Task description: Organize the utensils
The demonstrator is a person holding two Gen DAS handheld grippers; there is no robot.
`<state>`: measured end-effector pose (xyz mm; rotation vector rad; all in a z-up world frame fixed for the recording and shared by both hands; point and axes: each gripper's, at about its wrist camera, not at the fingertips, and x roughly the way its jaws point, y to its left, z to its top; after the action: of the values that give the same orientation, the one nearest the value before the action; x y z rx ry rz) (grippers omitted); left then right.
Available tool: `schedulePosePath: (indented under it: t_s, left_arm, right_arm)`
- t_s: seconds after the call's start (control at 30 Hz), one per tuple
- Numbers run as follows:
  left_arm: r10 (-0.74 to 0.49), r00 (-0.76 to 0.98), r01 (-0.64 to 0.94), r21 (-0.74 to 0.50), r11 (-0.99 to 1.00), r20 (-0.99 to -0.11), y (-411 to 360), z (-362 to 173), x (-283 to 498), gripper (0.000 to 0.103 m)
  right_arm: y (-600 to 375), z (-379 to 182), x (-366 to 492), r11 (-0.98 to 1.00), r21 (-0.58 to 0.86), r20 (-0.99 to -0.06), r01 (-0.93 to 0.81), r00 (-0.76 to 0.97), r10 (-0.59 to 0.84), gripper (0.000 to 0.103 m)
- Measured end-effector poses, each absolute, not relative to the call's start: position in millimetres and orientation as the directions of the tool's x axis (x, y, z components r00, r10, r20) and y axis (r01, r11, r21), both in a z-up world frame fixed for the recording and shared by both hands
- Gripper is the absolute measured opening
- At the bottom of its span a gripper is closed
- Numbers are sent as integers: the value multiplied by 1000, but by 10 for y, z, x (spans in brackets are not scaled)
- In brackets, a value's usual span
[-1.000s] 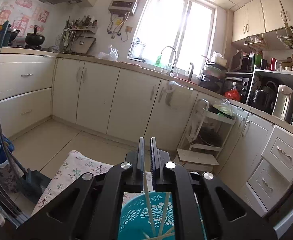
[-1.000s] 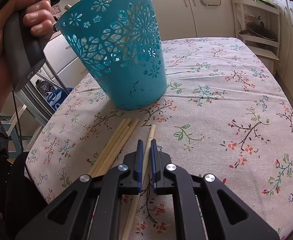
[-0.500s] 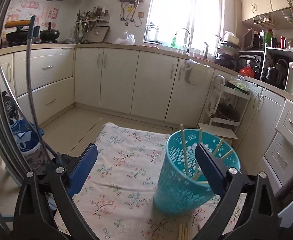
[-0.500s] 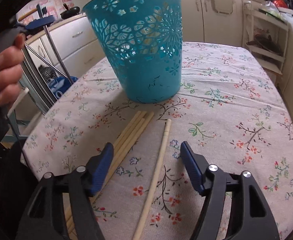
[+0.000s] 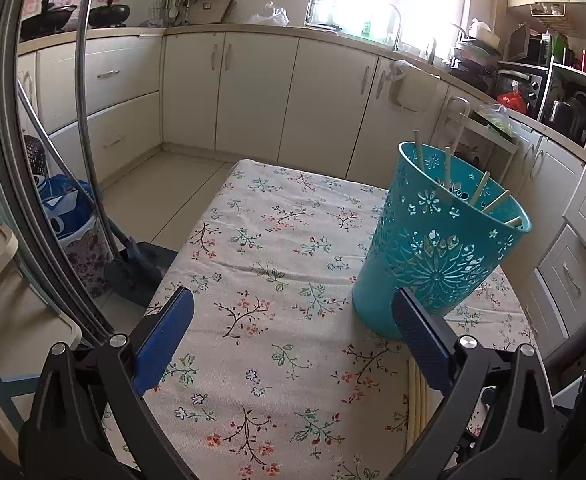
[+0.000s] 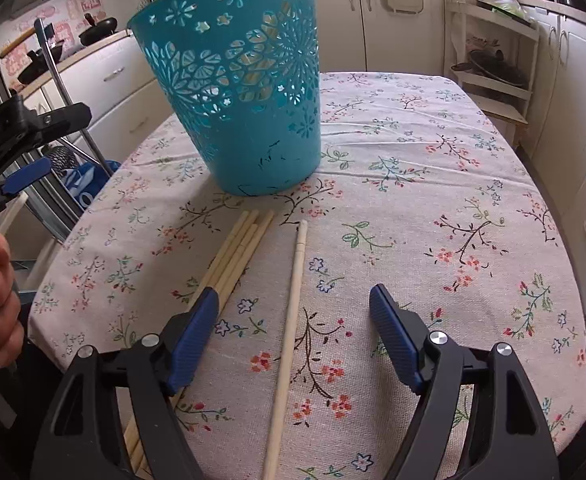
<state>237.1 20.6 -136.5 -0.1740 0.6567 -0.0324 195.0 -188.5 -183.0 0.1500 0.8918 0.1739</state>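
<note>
We see several chopsticks (image 5: 447,172) in the teal basket (image 5: 433,256); five more (image 6: 289,316) lie on the tablecloth (image 6: 433,200). Left gripper (image 5: 293,336) gapes wide, empty; right gripper (image 6: 295,328) is opening, straddling one untouched.

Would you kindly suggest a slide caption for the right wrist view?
Right gripper, jaws opening, over a single chopstick lying beside a chopstick bundle, before the teal basket.

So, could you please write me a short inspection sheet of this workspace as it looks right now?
Surface: floral tablecloth, wrinkled.
Job's things: teal basket upright, chopsticks inside; single chopstick and bundle of chopsticks lying flat before it.
Clutter: nothing seen on the table.
Grippers: left gripper open, empty; right gripper opening, astride the single chopstick, pads clear.
Cables: nothing seen.
Surroundings: kitchen cabinets, dustpan on the floor.
</note>
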Motion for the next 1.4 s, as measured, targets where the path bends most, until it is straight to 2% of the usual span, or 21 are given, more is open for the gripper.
schedulePosePath:
  t_s: [0.07, 0.13, 0.2, 0.23, 0.3, 0.4, 0.47, 0.53, 0.73, 0.83, 0.97, 1.17, 1.27, 1.4]
  left_arm:
    - [-91, 788, -22, -176, 984, -609, 223, -1392, 2370, 95]
    - [-94, 782, -20, -176, 984, -616, 232, -1434, 2372, 95]
    - [-98, 773, -19, -178, 984, -627, 246, -1467, 2387, 95]
    - [-102, 767, -19, -181, 983, -634, 251, -1498, 2392, 95]
    - [-105, 755, -18, -180, 983, -648, 250, -1554, 2403, 95]
    - [-107, 740, -17, -177, 984, -664, 246, -1658, 2409, 95]
    - [-104, 731, -18, -171, 985, -675, 241, -1731, 2415, 95]
    - [-103, 718, -18, -165, 986, -689, 231, -1814, 2423, 95]
    - [-108, 690, -30, -178, 984, -716, 254, -1980, 2443, 95]
    - [-119, 690, -32, -195, 980, -714, 276, -1991, 2451, 95]
    - [-137, 679, -43, -226, 973, -721, 309, -2017, 2471, 95]
    - [-152, 673, -48, -248, 968, -724, 333, -2036, 2476, 95]
    - [-160, 672, -36, -248, 968, -723, 330, -2042, 2478, 95]
    - [-176, 672, -19, -254, 967, -720, 322, -2048, 2480, 95]
  right_arm:
    - [-1846, -1829, 1958, 982, 172, -767, -79, 615, 184, 71]
    - [-1835, -1832, 1969, 987, 145, -769, -72, 619, 158, 60]
    - [-1834, -1825, 1995, 991, 117, -774, -66, 620, 133, 43]
    - [-1842, -1822, 2011, 992, 108, -777, -61, 618, 122, 39]
    - [-1847, -1820, 2036, 995, 87, -782, -55, 615, 103, 21]
    - [-1788, -1817, 2032, 996, 38, -782, -83, 618, 82, 7]
    - [-1723, -1819, 2006, 995, -15, -775, -103, 630, 54, 6]
    - [-1745, -1817, 1996, 995, 8, -776, -100, 627, 69, 6]
    - [-2099, -1647, 1938, 964, 265, -754, -33, 616, 228, 6]
    - [-2272, -1360, 1871, 908, 417, -682, -26, 652, 331, 6]
    - [-2402, -689, 1915, 820, 565, -505, -95, 746, 434, 6]
    - [-2239, 216, 2507, 812, 546, -246, -206, 887, 390, 6]
    - [-2106, 249, 2945, 823, 537, -226, -185, 908, 352, 6]
    - [-1949, 84, 3439, 847, 517, -266, -121, 918, 293, 6]
